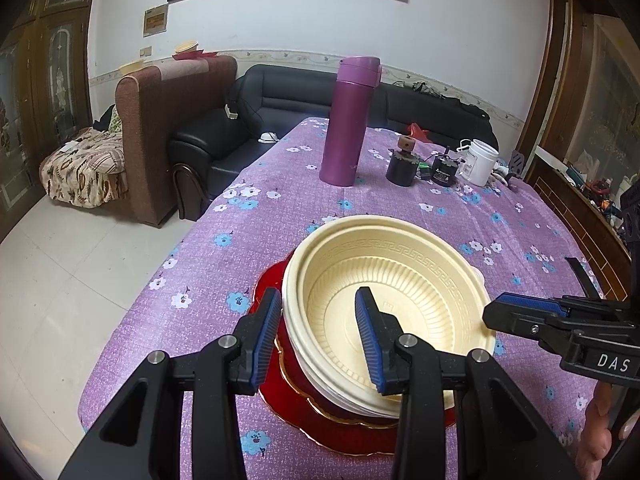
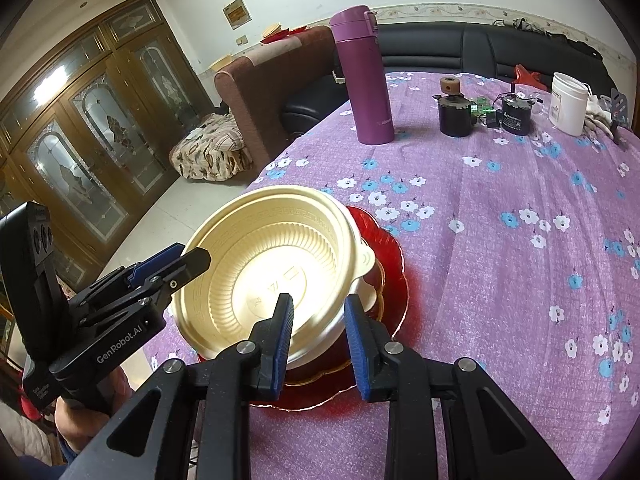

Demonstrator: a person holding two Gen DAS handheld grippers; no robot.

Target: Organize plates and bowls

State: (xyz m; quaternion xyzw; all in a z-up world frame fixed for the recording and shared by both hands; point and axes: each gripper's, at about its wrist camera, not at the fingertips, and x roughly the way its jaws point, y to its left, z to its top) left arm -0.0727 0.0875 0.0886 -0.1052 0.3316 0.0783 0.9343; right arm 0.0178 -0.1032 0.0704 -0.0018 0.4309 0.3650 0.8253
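Cream ribbed bowls (image 1: 396, 280) sit nested on red plates (image 1: 288, 396). Each tool, left (image 1: 320, 340) and right (image 2: 318, 344), straddles the rim, seemingly gripping. Only the right wrist view shows glass-paned doors (image 2: 80, 140).

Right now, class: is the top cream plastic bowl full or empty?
Empty: the cream plastic bowl shows its bare ribbed bottom, stacked on red plates.

Purple floral-clothed table (image 1: 280, 216) with red plates (image 1: 280, 396), purple flask (image 1: 348, 120), white jar (image 1: 482, 162).
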